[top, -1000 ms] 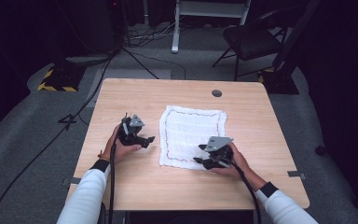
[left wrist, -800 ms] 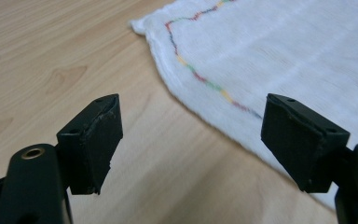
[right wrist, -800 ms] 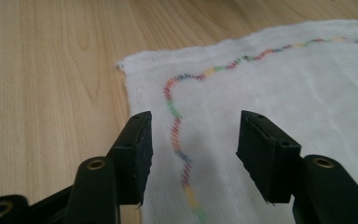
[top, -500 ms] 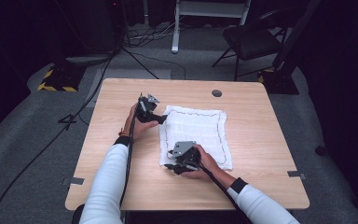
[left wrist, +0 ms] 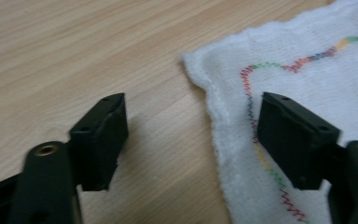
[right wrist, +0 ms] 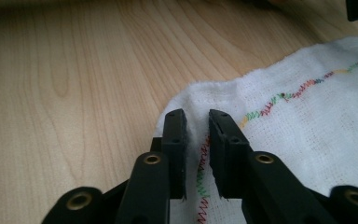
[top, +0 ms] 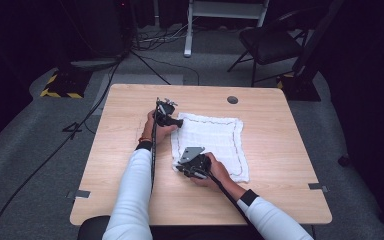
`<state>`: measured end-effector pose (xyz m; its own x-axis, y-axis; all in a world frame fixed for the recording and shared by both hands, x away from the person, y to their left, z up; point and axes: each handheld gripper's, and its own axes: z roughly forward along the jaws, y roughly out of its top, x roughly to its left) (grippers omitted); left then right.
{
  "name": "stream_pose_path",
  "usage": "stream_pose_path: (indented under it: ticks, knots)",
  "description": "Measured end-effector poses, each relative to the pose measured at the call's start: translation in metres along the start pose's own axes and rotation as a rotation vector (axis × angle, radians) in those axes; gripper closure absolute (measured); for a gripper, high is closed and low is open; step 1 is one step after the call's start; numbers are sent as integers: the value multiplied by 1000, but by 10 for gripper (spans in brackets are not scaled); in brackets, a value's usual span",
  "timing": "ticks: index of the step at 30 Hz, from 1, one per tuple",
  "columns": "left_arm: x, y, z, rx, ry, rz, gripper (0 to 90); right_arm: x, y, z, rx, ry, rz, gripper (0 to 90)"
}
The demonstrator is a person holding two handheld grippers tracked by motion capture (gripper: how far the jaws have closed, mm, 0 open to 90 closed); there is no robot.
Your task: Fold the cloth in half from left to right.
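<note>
Right claw [right wrist: 196,140] pinching white cloth [right wrist: 307,130] edge, left claw [left wrist: 191,140] spread wide over cloth corner, wooden table [top: 280,200]

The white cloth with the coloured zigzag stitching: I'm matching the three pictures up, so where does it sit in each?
High view: the white cloth lies flat at the table's middle, between the left gripper and right gripper.
Left gripper view: its corner fills the right side, one jaw over it.
Right gripper view: its corner lies lower right, edge between the jaws.
Shared landmark: the coloured zigzag stitching.
</note>
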<state>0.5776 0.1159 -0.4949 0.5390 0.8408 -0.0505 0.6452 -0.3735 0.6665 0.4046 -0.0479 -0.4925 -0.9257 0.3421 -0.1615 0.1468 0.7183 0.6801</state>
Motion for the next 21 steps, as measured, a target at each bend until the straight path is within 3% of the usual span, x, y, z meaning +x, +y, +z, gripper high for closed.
stream_pose_path:
  ticks: [4,8,13,21]
  knots:
    - [1,0,-5,12,-82,46,659,3,1,0,6,-7,-29,835]
    - [0,-1,-7,17,-112,66,830,5,3,0,17,-8,-44,839]
    - [2,-7,-14,17,-111,72,858,10,4,-3,17,-1,-47,840]
    - [11,-23,-43,-13,-86,78,859,21,11,-8,-16,7,-70,840]
